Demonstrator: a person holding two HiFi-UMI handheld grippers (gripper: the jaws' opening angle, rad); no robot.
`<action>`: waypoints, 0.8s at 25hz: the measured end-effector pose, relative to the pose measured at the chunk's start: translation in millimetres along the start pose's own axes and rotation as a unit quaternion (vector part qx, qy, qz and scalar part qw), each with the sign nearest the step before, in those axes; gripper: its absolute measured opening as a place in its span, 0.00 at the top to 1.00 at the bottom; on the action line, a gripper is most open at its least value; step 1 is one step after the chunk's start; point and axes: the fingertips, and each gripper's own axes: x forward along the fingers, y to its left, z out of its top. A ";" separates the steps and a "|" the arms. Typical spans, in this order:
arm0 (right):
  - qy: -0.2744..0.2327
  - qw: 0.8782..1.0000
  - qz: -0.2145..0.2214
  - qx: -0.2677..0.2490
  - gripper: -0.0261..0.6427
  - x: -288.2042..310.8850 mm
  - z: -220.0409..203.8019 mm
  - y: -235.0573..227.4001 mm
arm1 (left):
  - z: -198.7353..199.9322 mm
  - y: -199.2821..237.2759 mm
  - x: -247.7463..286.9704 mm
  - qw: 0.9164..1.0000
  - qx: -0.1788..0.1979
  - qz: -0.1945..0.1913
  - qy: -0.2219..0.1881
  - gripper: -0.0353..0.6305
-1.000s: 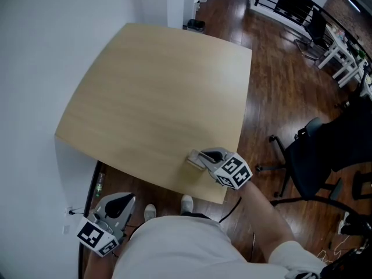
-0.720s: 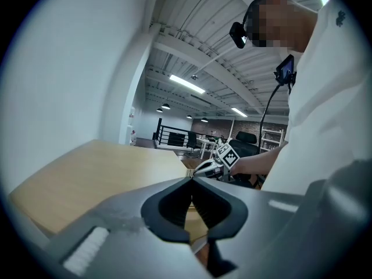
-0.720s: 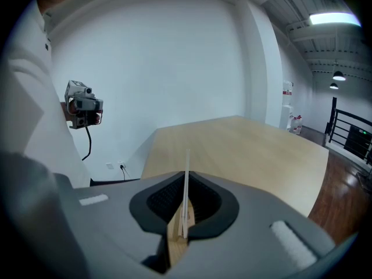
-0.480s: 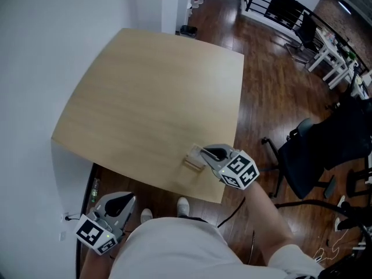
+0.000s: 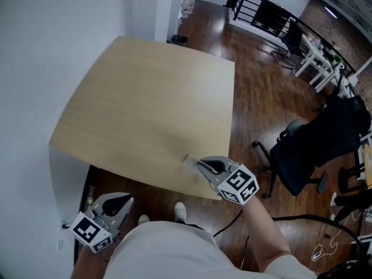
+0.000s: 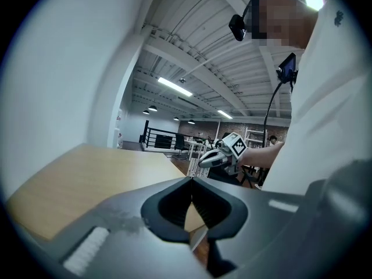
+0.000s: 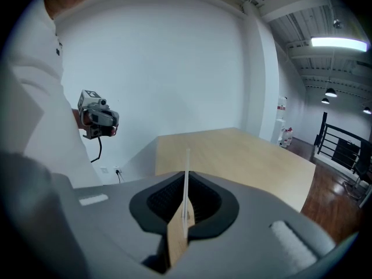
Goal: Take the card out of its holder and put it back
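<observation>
Seen from above, a bare, pale wood worktop (image 5: pixel 145 109) stands against a white wall, with dark wooden floor (image 5: pixel 256 86) to its right. Your right tool (image 5: pixel 197 163) is held over the near edge of the worktop, close to its right corner, at the end of your outstretched forearm. It is clenched on the card (image 5: pixel 190 159), which sticks out from the tip as a small pale shape. Whether the card touches the surface cannot be told.

In the right gripper view the jaws are pressed together on that card, which is thin and white and seen edge-on, standing upright between the pads. A tan piece (image 7: pixel 176 240) sits lower in the same grip (it may be the holder, but that cannot be told).

Your left tool (image 5: pixel 119 202) hangs low at your left side, off the worktop and beside your white shirt (image 5: pixel 168 251). Its jaws are clenched together with nothing between them. The marker cube of each tool faces up toward the head camera.

A dark office chair (image 5: pixel 308 150) stands on the floor to the right, well apart from the worktop.
</observation>
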 end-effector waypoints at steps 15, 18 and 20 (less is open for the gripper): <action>0.003 1.000 0.001 -0.006 0.93 -10.4 27.0 162.8 | -24.1 10.8 -60.6 0.998 0.018 -0.065 0.010 0.94; 0.008 1.000 0.001 -0.001 0.93 -8.7 34.0 191.2 | -28.2 14.5 -75.9 0.997 0.019 -0.077 0.014 0.94; 0.010 1.000 0.001 0.003 0.93 -7.0 37.6 206.8 | -30.7 16.3 -83.9 0.996 0.021 -0.084 0.018 0.93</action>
